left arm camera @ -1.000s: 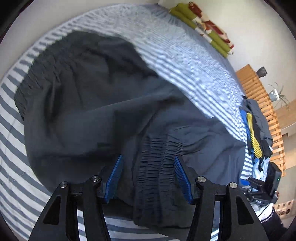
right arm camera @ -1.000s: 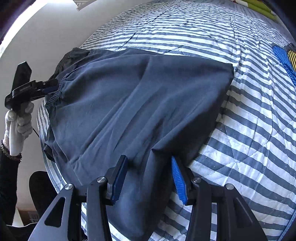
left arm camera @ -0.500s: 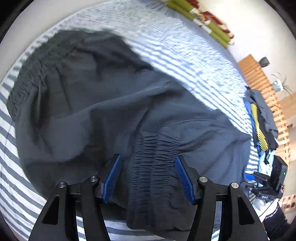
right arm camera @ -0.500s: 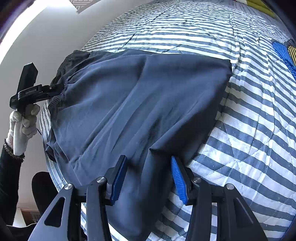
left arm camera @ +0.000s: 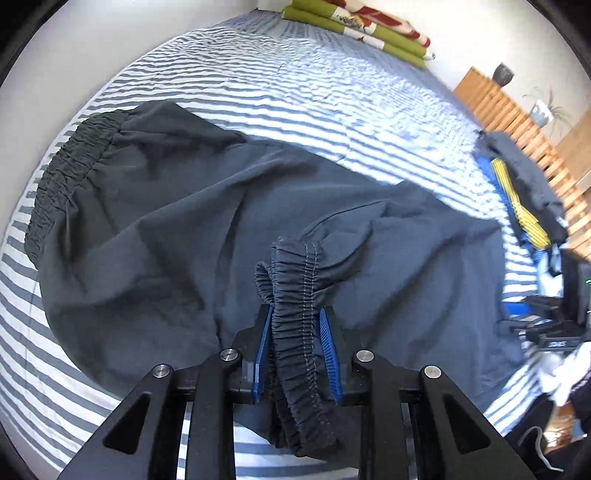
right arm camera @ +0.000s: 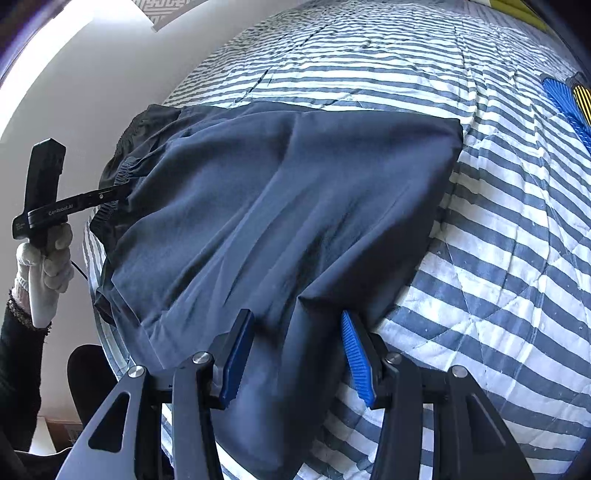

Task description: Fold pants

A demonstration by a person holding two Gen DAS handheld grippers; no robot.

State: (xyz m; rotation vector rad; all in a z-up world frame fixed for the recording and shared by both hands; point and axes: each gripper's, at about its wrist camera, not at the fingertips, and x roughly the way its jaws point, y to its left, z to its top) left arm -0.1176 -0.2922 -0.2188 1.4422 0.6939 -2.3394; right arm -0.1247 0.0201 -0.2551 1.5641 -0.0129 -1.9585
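Note:
Dark navy pants (left arm camera: 177,221) lie spread on a striped bedspread (left arm camera: 314,85). My left gripper (left arm camera: 295,332) has its jaws closing, and the blue pads press on a bunched stretch of the elastic waistband (left arm camera: 295,280), which stands up between them. The right wrist view shows that left gripper (right arm camera: 114,194) at the far left, biting the waistband edge, with a gloved hand (right arm camera: 48,266) on its handle. My right gripper (right arm camera: 295,347) stays open over the other end of the pants (right arm camera: 277,203). A loose ridge of fabric runs between its fingers, and the pads stand apart from it.
Folded clothes in blue, yellow and dark grey (left arm camera: 517,192) are stacked at the bed's right side. Green and red cushions (left arm camera: 354,29) lie at the far end. A slatted wooden bench (left arm camera: 517,122) stands beyond the bed. A white wall (right arm camera: 92,92) borders the left side.
The left gripper's jaws narrowed onto the waistband, which now stands bunched between the pads, and the left wrist's view of the bed shifted. The right gripper held still.

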